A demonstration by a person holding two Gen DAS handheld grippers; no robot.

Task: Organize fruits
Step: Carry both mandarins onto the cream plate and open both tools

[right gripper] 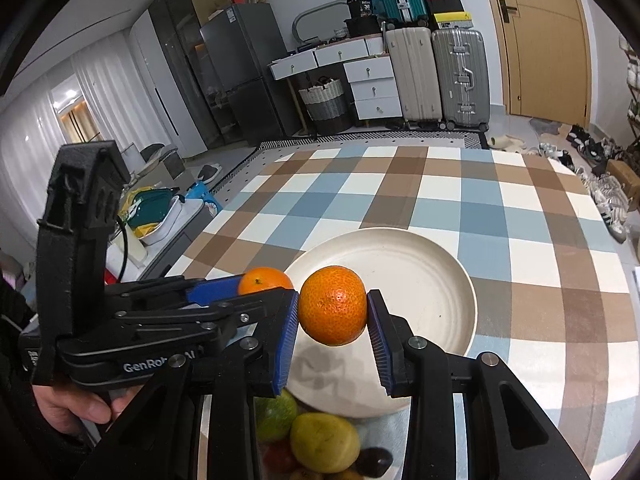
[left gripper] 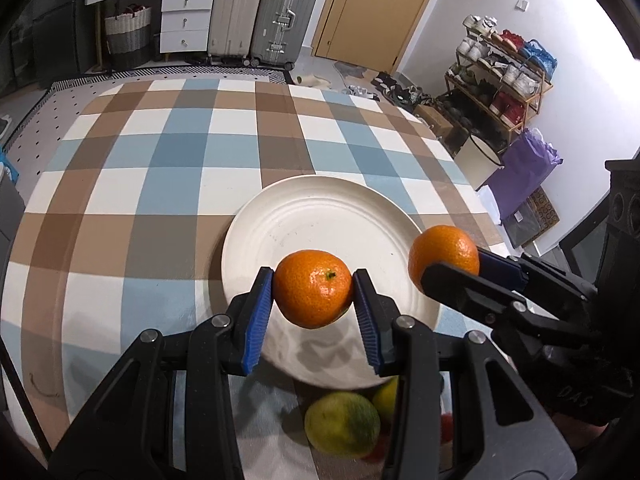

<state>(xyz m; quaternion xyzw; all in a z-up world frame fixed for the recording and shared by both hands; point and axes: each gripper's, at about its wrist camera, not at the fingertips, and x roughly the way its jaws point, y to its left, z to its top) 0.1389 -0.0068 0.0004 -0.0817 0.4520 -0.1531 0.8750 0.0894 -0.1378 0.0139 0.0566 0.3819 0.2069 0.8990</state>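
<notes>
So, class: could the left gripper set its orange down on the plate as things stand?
Probably yes. The left gripper holds its orange just over the plate, which is bare, and the right gripper sits off to the side.

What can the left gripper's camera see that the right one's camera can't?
Only the left wrist view shows the shoe rack and purple bag. Only the right wrist view shows the fridge, curtains and the person's hand. Both show the white plate, the checkered cloth, the suitcases, and both grippers, left gripper and right gripper, each holding an orange above the plate.
</notes>
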